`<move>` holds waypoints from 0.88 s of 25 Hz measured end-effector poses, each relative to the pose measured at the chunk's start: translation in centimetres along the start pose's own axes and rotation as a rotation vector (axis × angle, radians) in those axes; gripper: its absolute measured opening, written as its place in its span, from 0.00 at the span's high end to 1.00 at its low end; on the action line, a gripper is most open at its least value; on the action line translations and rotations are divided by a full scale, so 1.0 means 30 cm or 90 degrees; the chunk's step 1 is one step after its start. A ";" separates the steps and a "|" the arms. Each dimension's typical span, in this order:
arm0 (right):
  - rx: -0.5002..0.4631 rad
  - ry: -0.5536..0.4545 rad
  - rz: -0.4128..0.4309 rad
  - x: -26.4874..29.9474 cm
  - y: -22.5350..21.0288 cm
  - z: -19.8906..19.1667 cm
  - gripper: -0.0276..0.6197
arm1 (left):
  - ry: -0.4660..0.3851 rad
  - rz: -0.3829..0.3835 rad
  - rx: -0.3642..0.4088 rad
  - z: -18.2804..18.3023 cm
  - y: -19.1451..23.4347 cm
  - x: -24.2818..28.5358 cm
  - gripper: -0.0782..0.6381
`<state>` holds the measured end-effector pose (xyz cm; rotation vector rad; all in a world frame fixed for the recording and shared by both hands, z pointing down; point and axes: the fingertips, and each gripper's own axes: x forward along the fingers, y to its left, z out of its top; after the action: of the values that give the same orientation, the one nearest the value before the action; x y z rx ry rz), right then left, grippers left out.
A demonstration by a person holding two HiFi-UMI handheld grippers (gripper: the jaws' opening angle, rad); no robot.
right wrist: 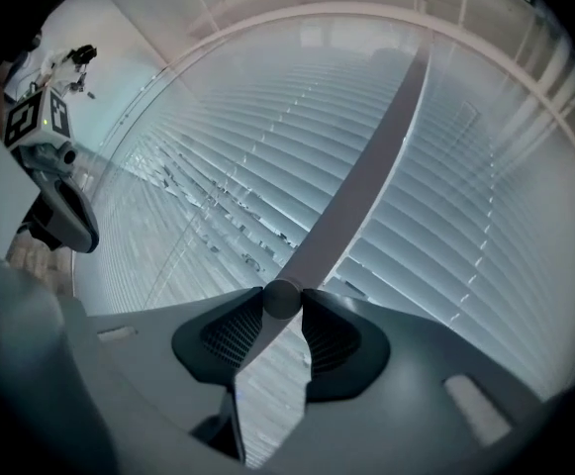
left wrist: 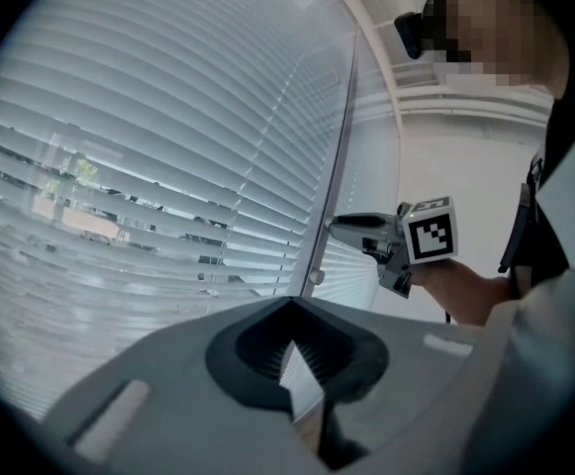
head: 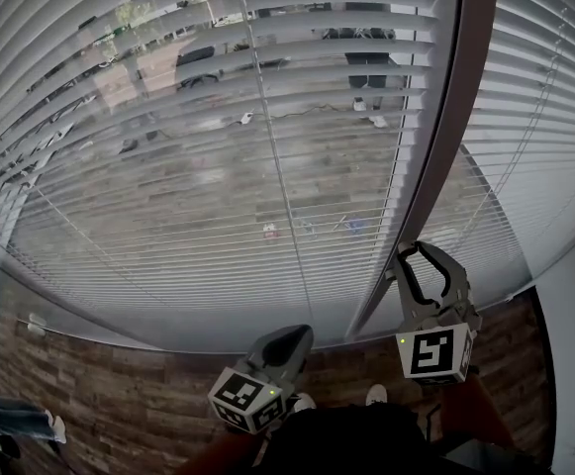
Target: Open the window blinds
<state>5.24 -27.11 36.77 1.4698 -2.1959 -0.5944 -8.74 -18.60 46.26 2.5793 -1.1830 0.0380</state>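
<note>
The left window blind (head: pixel 218 166) has its slats tilted partly flat, and cars and pavement show between them. A second blind (head: pixel 544 137) hangs to the right. A thin tilt wand (left wrist: pixel 336 156) hangs between the two. In the right gripper view the wand (right wrist: pixel 366 181) runs down to its round end, which sits pinched between the pads of my right gripper (right wrist: pixel 282 300). That gripper (head: pixel 424 250) is held up at the window. My left gripper (head: pixel 302 332) hangs lower and left, shut on nothing, its tips (left wrist: pixel 289 305) meeting.
A dark upright frame (head: pixel 445 137) separates the two blinds. Wood-plank floor (head: pixel 119 394) lies below the window. A white wall (left wrist: pixel 465 156) stands right of the blinds. Someone's leg and shoe (head: pixel 15 419) show at the lower left.
</note>
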 end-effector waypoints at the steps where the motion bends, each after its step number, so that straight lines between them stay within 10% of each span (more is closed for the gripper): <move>1: -0.013 0.004 -0.003 -0.007 -0.009 0.017 0.73 | -0.001 0.000 0.000 0.018 -0.008 -0.007 0.89; 13: -0.131 0.020 -0.030 0.010 -0.044 0.035 0.73 | -0.008 -0.004 0.001 0.058 -0.014 0.021 0.89; 22: -0.011 -0.020 -0.005 -0.001 -0.048 0.060 0.72 | -0.002 -0.003 -0.001 0.055 -0.025 0.009 0.89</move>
<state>5.30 -27.38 34.47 1.4702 -2.2053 -0.6411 -8.18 -18.81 44.52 2.5824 -1.1779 0.0319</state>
